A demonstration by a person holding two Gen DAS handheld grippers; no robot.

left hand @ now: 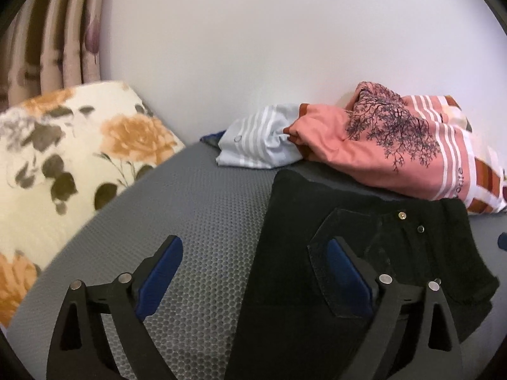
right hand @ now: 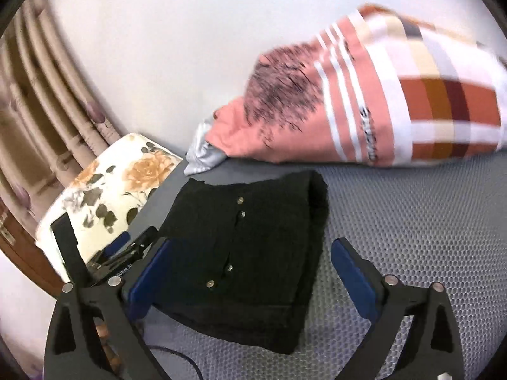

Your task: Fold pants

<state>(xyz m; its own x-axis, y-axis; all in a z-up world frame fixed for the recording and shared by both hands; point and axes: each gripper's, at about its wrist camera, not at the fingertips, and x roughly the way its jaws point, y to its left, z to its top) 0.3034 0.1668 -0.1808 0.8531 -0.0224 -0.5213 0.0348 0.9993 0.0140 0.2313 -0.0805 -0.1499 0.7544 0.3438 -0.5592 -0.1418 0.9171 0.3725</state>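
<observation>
I see both claws, left gripper (left hand: 253,272) and right gripper (right hand: 250,272), spread apart gripping nothing; folded pants (right hand: 250,231) seemingly lie square on the mat (right hand: 412,221), room rightward.

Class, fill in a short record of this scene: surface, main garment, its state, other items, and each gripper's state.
surface: grey dimpled mat
main garment: black pants
garment state: folded into a compact stack, metal buttons on top
other items: pink printed cloth by the wall; floral cushion
left gripper: open, nothing held
right gripper: open, pads off the pants
</observation>
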